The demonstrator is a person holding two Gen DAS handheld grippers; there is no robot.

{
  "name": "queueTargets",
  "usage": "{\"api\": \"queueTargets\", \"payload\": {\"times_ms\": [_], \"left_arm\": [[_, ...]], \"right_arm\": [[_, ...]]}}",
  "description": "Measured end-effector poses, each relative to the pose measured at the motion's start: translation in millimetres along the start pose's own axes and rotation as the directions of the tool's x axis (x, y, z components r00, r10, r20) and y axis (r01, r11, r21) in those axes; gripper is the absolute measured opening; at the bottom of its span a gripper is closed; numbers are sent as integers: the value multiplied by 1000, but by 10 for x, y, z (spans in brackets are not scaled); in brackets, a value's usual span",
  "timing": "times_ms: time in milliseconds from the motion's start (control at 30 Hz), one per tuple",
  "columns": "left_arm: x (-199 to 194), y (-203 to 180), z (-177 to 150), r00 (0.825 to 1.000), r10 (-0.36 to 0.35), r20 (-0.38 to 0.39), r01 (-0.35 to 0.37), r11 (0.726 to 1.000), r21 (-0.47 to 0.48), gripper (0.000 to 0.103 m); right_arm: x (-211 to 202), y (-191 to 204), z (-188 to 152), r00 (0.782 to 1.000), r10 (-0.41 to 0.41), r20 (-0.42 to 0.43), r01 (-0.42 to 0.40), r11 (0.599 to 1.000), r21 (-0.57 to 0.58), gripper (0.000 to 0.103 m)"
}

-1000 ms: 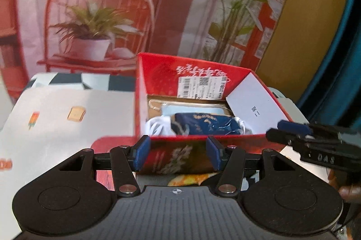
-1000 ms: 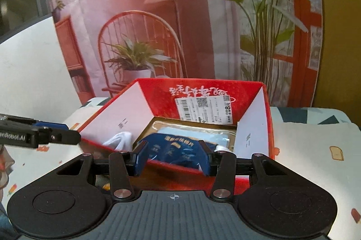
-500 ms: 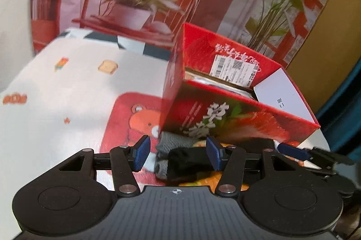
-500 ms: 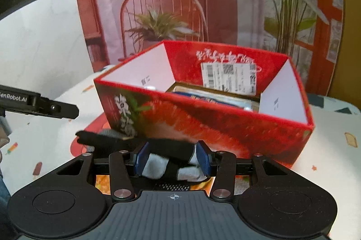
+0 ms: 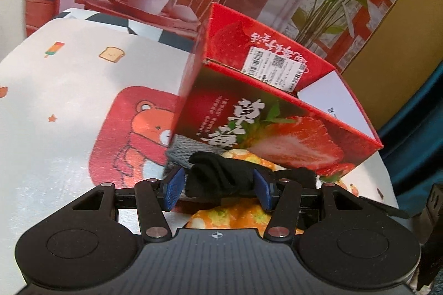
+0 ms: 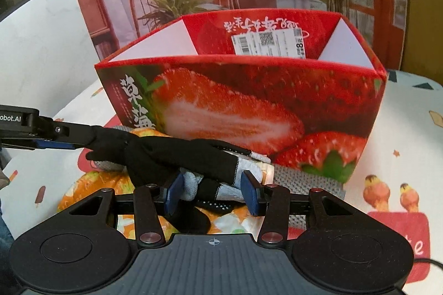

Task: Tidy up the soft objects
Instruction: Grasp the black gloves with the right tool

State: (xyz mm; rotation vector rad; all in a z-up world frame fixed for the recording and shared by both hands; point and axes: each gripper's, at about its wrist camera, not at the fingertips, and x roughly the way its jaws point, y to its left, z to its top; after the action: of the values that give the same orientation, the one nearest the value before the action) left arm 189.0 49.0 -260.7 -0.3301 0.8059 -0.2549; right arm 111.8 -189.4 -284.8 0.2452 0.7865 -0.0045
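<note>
Before the strawberry box (image 6: 241, 101), a black-and-grey glove (image 6: 193, 159) spans both part-spread grippers, grasp uncertain

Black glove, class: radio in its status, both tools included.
Left tool and right tool both astride the black glove, jaws partly open, grip unclear. Glove stretched across the orange cloth. Strawberry box directly behind.

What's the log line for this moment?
left gripper: open, astride black glove | right gripper: open, astride same glove | box: behind glove
</note>
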Motion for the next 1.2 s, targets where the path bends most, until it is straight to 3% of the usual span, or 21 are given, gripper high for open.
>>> {"api": "queueTargets", "payload": {"times_ms": [167,233,267,367,600,767,1200], "left_arm": [[76,-52,-1,1000,-4,-5,4,1000,15,56],[105,-70,-14,1000,7,-8,-7,1000,28,45],[106,-64,-20,1000,12,-12,-12,999,34,34],[122,-63,-49,1000,7,-20,-6,999,42,23],[121,-97,-52,1000,21,-8,-20,997,76,22],[142,-71,-60,1000,22,-15,-21,997,77,22],[193,-38,-105,999,23,-41,-20,997,71,22]], "right_arm": [[7,-31,6,1000,10,0,-10,1000,17,44],[7,-38,7,1000,13,0,-13,1000,20,44],[6,-40,8,1000,14,-1,-14,1000,22,44],[-3,-48,9,1000,18,-2,-18,1000,23,44],[-47,5,62,1000,8,17,-8,1000,-17,46],[-76,-4,125,999,-2,46,4,999,-42,56],[61,13,21,999,42,-19,-43,998,-49,59]]}}
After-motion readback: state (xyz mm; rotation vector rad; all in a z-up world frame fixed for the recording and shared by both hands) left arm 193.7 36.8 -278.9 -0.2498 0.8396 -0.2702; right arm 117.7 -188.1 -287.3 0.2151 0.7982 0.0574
